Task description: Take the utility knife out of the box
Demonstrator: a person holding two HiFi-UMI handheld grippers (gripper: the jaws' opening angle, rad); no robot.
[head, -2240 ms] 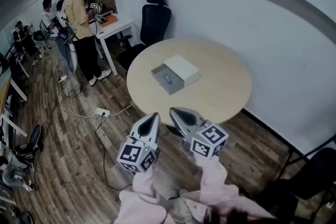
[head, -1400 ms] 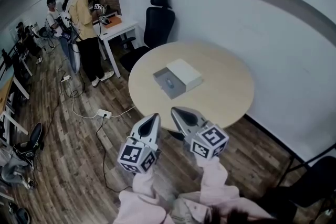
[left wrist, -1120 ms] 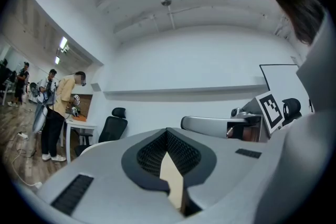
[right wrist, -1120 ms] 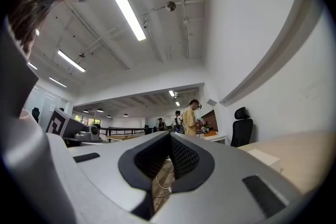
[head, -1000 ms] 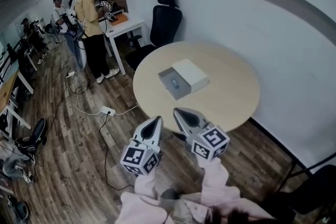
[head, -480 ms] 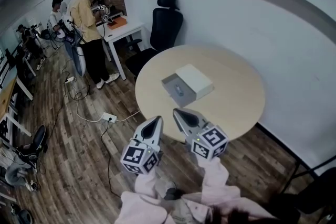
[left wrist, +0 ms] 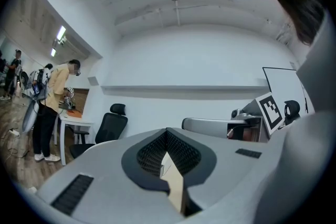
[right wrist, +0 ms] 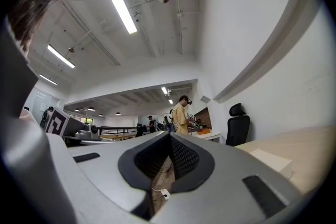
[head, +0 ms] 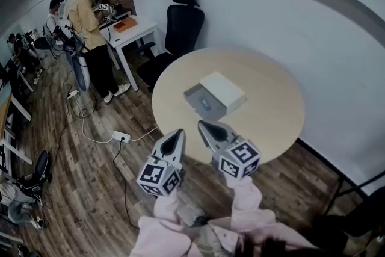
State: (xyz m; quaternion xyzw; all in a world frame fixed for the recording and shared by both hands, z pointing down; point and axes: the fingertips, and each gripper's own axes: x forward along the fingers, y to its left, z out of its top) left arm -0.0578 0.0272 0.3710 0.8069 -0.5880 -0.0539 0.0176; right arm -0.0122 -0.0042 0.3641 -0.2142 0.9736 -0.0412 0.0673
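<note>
An open box lies on the round wooden table (head: 264,123). Its grey tray (head: 198,97) holds a small utility knife (head: 205,105), and the white lid (head: 224,90) lies right beside the tray. Both grippers hang in front of the table's near edge, short of the box. My left gripper (head: 178,133) is shut, pads together with nothing between them (left wrist: 167,135). My right gripper (head: 203,126) is shut and empty too (right wrist: 169,137). The white lid (right wrist: 270,159) shows low at the right of the right gripper view. The knife is too small to make out in detail.
A black office chair (head: 180,21) stands behind the table by the white wall. To the left, a person in a yellow shirt (head: 84,18) stands at a white desk (head: 129,32). A power strip with cables (head: 120,136) lies on the wooden floor. A dark chair (head: 361,219) sits at bottom right.
The table and box have drawn a little nearer and shifted right in the head view. Both grippers stay shut and side by side.
</note>
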